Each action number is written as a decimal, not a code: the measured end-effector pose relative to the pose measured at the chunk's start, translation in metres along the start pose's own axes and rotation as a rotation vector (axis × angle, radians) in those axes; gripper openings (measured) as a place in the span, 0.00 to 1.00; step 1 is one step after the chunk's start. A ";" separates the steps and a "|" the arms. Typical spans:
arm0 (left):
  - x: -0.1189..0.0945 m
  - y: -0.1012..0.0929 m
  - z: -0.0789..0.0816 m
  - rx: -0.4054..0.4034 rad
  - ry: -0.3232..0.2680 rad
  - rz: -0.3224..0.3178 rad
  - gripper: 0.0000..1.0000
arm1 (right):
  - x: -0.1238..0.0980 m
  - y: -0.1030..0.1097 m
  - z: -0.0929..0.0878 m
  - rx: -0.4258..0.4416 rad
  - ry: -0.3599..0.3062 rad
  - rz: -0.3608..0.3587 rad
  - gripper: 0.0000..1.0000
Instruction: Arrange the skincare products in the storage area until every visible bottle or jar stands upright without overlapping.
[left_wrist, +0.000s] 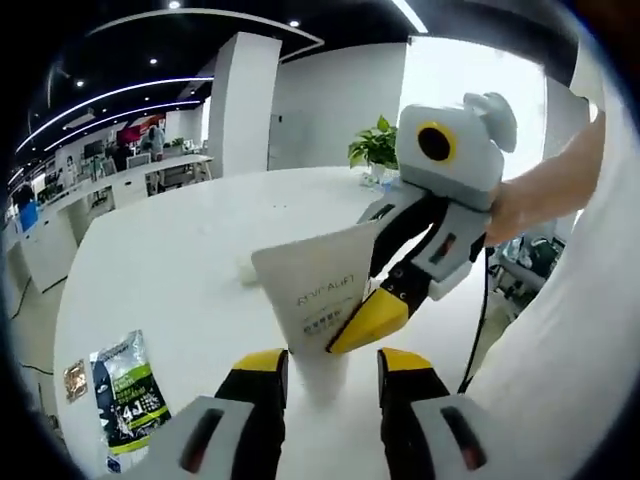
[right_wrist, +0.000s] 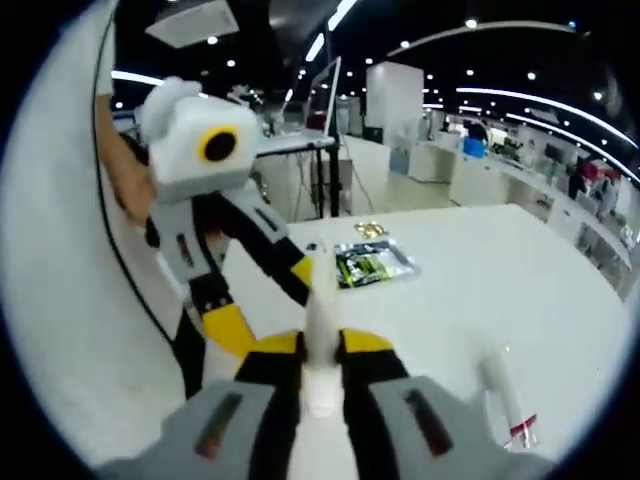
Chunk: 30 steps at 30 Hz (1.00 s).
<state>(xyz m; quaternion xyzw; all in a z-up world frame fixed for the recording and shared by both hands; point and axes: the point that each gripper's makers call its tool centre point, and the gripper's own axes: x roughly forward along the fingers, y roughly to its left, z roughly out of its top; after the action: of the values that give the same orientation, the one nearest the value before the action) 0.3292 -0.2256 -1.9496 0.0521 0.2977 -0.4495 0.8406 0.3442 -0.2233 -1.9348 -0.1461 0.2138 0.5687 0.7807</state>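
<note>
A white flat tube (left_wrist: 313, 285) with grey print stands with its wide crimped end up over the white table (left_wrist: 180, 250). In the left gripper view, my right gripper (left_wrist: 362, 318) comes in from the right and pinches the tube's side with a yellow fingertip. In the right gripper view the tube (right_wrist: 321, 300) shows edge-on, and my right gripper (right_wrist: 320, 345) is shut on it. My left gripper (left_wrist: 333, 362) is open, with the tube's narrow lower end in the gap between its jaws. It also appears open at the left (right_wrist: 264, 298) in the right gripper view.
A green and black sachet (left_wrist: 128, 390) (right_wrist: 372, 262) lies flat on the table beside a small gold packet (left_wrist: 75, 380) (right_wrist: 368, 229). Another white tube with a red end (right_wrist: 505, 395) lies on its side. A potted plant (left_wrist: 375, 148) stands at the far edge. A person's hand (left_wrist: 540, 195) holds the right gripper.
</note>
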 end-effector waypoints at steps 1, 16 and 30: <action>0.001 -0.002 0.001 0.004 -0.001 -0.008 0.36 | -0.003 0.000 -0.003 0.009 0.003 -0.005 0.12; 0.001 -0.005 0.009 0.076 0.053 -0.083 0.40 | -0.021 -0.004 -0.030 0.198 0.021 -0.171 0.28; 0.002 -0.010 0.033 0.429 0.283 -0.232 0.44 | -0.067 0.008 -0.070 0.402 -0.054 -0.339 0.34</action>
<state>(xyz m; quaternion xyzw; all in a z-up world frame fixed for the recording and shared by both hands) 0.3371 -0.2445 -1.9219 0.2566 0.3140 -0.5837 0.7034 0.3076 -0.3094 -1.9614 -0.0065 0.2740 0.3796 0.8836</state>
